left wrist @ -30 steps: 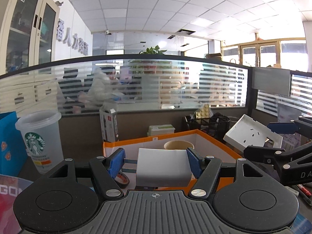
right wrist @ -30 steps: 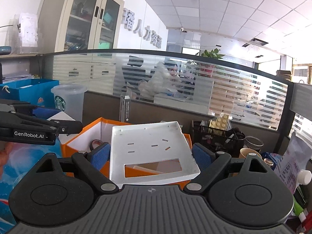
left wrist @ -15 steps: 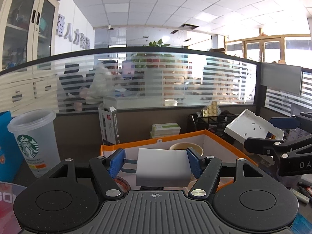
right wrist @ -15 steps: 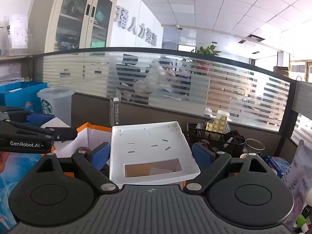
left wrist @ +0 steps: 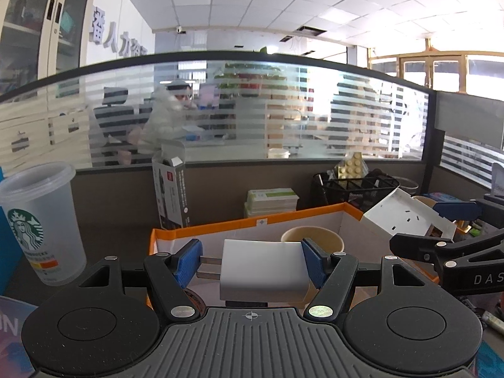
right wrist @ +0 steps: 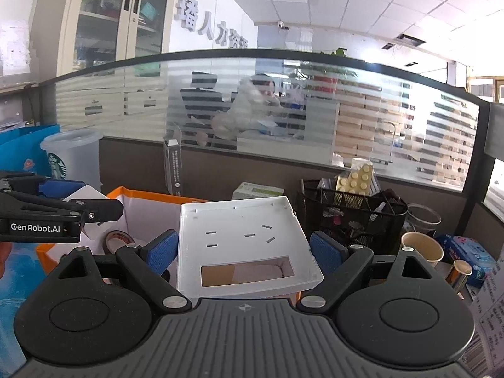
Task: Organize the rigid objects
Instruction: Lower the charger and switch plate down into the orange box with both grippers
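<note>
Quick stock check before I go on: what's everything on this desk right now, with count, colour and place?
Charger: one, white, prongs sideways, in left claw.
Socket cover: one, white, in right claw.
Storage box: one, orange-edged, white inside, ahead of both claws.
Paper cup: one, tan, inside the box.
Tape roll: one, brown, inside the box.
Plastic cup: one, frosted, green logo, left of box.
Mesh basket: one, black, right of box.
Paper cup: one, tan, right of basket.
Left claw: black, blue pads.
Right claw: black, blue pads.
</note>
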The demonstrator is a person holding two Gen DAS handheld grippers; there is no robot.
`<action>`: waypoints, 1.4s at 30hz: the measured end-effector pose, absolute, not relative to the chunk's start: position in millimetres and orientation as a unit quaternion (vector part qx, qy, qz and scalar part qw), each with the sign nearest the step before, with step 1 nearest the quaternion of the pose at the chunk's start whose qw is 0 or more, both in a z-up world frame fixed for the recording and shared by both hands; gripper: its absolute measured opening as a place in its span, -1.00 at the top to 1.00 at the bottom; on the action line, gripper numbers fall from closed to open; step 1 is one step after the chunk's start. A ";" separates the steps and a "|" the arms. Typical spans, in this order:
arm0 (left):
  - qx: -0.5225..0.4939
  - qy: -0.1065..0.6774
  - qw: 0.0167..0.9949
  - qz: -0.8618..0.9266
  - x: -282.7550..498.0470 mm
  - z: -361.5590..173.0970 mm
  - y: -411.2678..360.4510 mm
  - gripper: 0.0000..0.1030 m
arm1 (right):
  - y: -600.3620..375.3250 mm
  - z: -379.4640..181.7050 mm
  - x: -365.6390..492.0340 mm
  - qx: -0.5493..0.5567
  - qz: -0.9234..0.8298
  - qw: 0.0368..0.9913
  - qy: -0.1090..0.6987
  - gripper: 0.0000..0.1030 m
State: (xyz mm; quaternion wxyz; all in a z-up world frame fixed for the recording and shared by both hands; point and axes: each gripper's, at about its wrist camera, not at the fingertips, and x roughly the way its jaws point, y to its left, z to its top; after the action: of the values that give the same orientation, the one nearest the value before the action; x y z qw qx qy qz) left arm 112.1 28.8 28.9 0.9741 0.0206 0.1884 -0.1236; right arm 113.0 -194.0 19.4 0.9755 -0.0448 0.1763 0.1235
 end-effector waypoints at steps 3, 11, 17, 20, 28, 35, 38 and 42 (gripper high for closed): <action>0.018 0.198 0.973 -0.121 122.1 22.4 29.3 -0.31 | -196.0 14.8 122.2 -0.043 0.120 0.975 0.182 -0.73; 0.015 0.221 0.968 -0.115 140.6 8.6 28.3 -0.31 | -202.3 3.5 143.2 -0.036 0.115 0.973 0.198 -0.73; 0.016 0.236 0.965 -0.114 149.5 -0.7 26.4 -0.31 | -207.3 -7.5 156.3 -0.029 0.112 0.970 0.215 -0.73; 0.018 0.242 0.963 -0.114 152.3 -4.0 25.0 -0.31 | -207.8 -11.8 159.4 -0.027 0.113 0.968 0.221 -0.73; 0.022 0.254 0.960 -0.115 160.7 -12.9 19.8 -0.31 | -204.6 -15.5 162.0 -0.043 0.117 0.967 0.224 -0.73; 0.024 0.257 0.959 -0.115 160.7 -15.3 17.0 -0.31 | -194.2 -19.3 158.1 -0.074 0.118 0.966 0.219 -0.74; 0.024 0.262 0.958 -0.115 161.2 -17.0 16.5 -0.31 | -189.7 -20.7 155.4 -0.084 0.122 0.965 0.217 -0.74; 0.025 0.265 0.957 -0.116 161.6 -18.5 14.7 -0.31 | -183.7 -21.0 153.0 -0.087 0.133 0.963 0.218 -0.74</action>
State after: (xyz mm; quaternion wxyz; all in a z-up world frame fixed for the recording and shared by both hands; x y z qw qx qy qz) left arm 161.6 14.7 -18.5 0.9569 0.0252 0.2651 -0.1158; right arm 153.0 -183.7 -21.0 0.9631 -0.0868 0.2175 0.1326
